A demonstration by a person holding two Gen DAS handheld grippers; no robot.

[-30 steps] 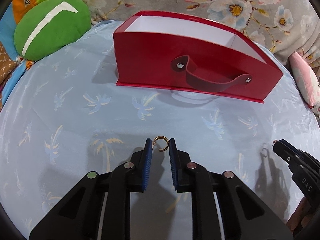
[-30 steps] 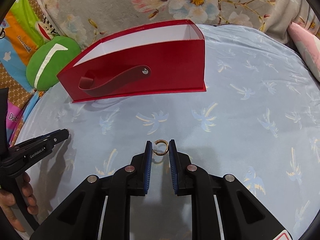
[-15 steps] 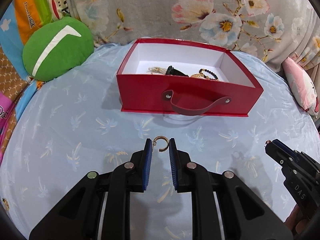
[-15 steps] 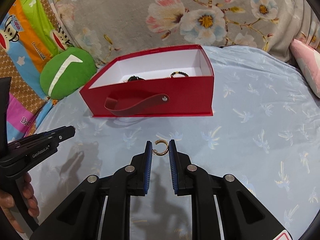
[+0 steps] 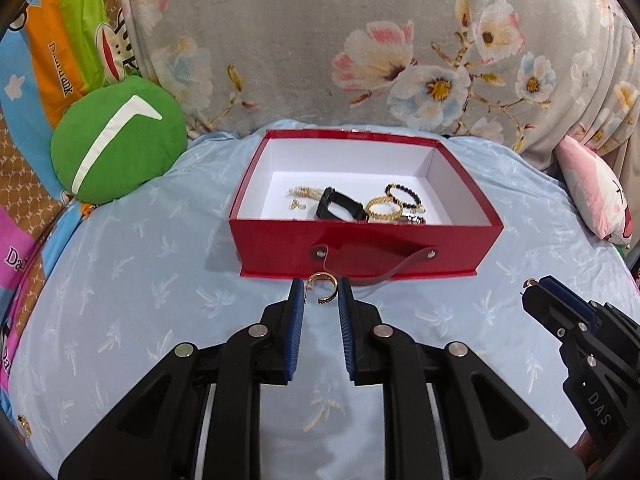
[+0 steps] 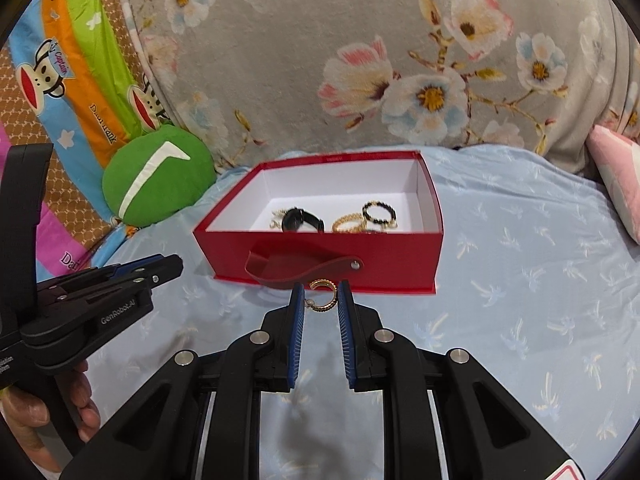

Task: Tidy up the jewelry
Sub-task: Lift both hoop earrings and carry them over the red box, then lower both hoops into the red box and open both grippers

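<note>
Jewelry: each gripper's fingers pinched one small gold open-hoop earring, left [image 5: 323,289], right [image 6: 323,295], short of the red cardboard box [image 5: 460,258] on the bed. Best to clear its near wall, then release over bare white floor. Readable: "GenRobot.AI", "DAS", "Captain".

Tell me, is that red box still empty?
No. The red box already holds a black watch, a gold bracelet and a dark beaded bracelet on its white floor.
</note>
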